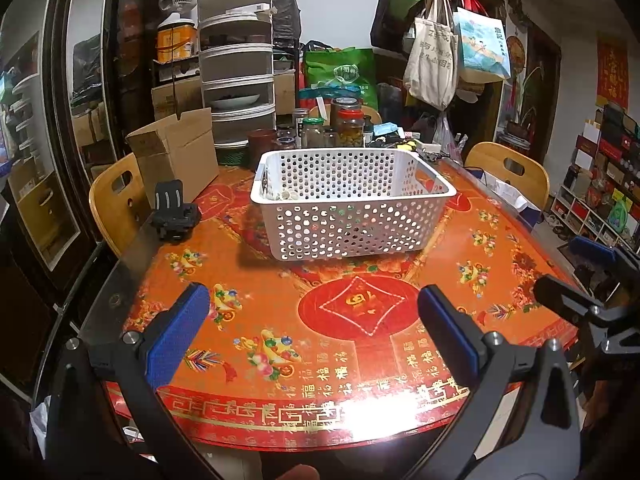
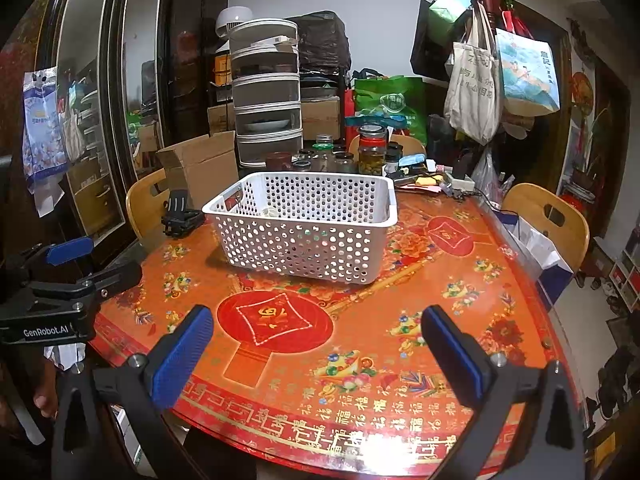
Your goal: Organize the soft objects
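A white perforated plastic basket (image 1: 352,204) stands in the middle of the round red and orange table (image 1: 280,320); it also shows in the right wrist view (image 2: 304,224). Small pale and coloured things lie in its bottom, mostly hidden by its walls. My left gripper (image 1: 312,328) is open and empty, near the table's front edge, well short of the basket. My right gripper (image 2: 316,344) is open and empty, also near the front edge. Each gripper shows at the side of the other's view.
A cardboard box (image 1: 176,152) and a black clamp mount (image 1: 176,216) stand at the table's left. Jars (image 1: 348,124) and a stacked food cover (image 1: 236,68) stand behind the basket. Wooden chairs (image 1: 116,200) flank the table. Bags hang on a coat rack (image 1: 440,48).
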